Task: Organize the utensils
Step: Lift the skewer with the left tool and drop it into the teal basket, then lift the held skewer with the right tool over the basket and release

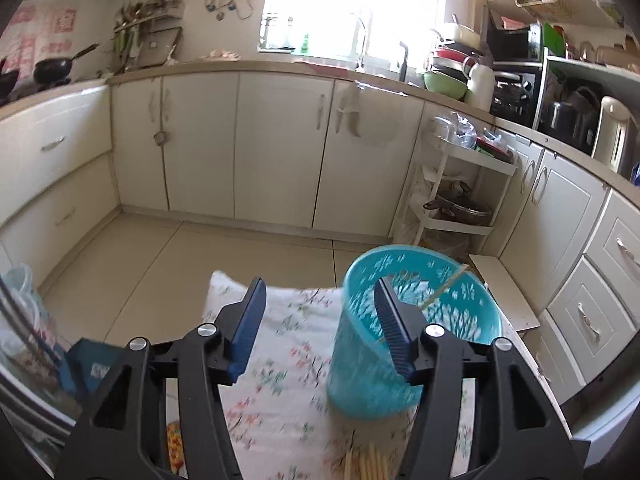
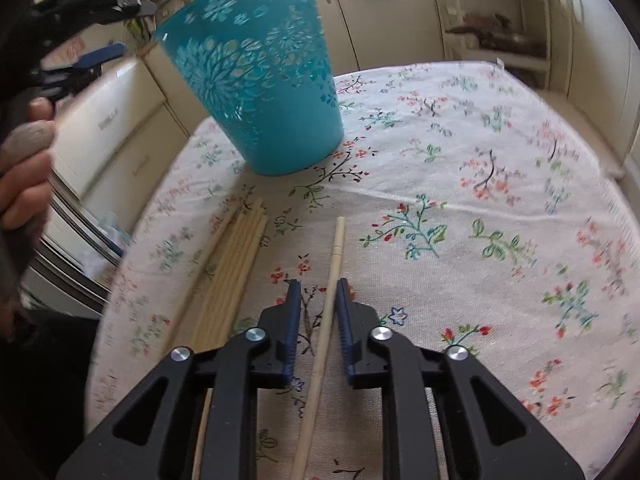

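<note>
A teal perforated basket stands on a floral tablecloth, with one wooden chopstick leaning inside it. My left gripper is open and empty, above the cloth just left of the basket. In the right wrist view the basket stands at the far left of the table. A bundle of wooden chopsticks lies in front of it. My right gripper is open, low over the cloth, its jaws on either side of a single chopstick without closing on it. The left gripper shows at the upper left.
White kitchen cabinets ring the tiled floor. A white trolley with a pot stands beyond the table. A stool top sits behind the basket. Plastic bags and a box lie at the table's left. The tablecloth spreads to the right.
</note>
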### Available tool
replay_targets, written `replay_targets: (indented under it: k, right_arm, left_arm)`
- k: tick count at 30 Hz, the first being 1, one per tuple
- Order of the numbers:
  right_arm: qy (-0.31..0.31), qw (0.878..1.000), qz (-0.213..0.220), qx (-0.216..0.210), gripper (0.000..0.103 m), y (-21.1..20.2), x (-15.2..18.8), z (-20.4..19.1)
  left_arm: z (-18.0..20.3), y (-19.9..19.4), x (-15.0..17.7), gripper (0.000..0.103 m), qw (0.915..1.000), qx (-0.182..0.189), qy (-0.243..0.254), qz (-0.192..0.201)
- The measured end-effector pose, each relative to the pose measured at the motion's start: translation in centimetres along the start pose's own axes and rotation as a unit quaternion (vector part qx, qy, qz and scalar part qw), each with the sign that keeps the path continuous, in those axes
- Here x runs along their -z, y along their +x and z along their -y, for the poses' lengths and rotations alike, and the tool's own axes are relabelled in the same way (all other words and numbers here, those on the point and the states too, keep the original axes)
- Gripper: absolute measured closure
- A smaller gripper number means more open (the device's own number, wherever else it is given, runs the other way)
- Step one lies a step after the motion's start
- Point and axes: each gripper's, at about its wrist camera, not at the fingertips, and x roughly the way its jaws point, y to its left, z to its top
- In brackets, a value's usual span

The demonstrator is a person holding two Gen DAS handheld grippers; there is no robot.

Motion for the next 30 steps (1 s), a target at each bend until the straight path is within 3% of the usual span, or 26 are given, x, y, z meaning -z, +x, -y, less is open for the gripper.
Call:
replay_targets:
  k: [3,5,7,12,18,20,23,25,30]
  right_arm:
    - [-0.028,0.999,0.002,0.029,0.097,0.2,-0.1,-0.6]
    - [-0.015,1.000,-0.006,0.025,0.097,-0.2,-0.3,-0.2]
    - [-0.005,1.000,0.013,0.013,0.097,-1.7,-0.7,0.1]
    - [0.045,0.991,0.119,-0.052,0.097,-10.3,-4.9,0.7]
    - [0.044,0.955,0.277,-0.099,0.097,-16.8,-14.2,-2.4]
    - [0.037,0.941,0.322,-0.095,0.097,-16.3,-17.1,-4.0]
    - [0.033,0.936,0.345,-0.061,0.097,-13.2,-20.0,-5.3]
    - [0.031,0.936,0.348,-0.029,0.097,-10.5,-21.2,-5.8]
    - [0.037,0.948,0.316,-0.009,0.097,-6.4,-21.7,-5.8]
  left_arm:
    - [-1.5,0.1,1.3,0.049,0.9994,0.005,-0.020,-0.030]
    - [-2.3,0.5,1.9,0.049,0.9987,0.000,-0.025,-0.045]
    - [-2.9,0.6,2.3,0.049,0.9980,-0.003,-0.028,-0.056]
    - [-4.2,0.8,2.7,0.049,0.9963,-0.003,-0.044,-0.073]
    - [-4.3,1.0,2.4,0.048,0.9956,-0.004,-0.057,-0.074]
    - [-4.5,1.0,2.3,0.047,0.9953,-0.007,-0.061,-0.074]
    - [-5.1,1.1,2.3,0.046,0.9945,-0.010,-0.070,-0.078]
    - [-5.3,1.2,2.2,0.046,0.9938,-0.008,-0.076,-0.080]
    - [-5.5,1.2,1.9,0.046,0.9934,-0.001,-0.082,-0.080]
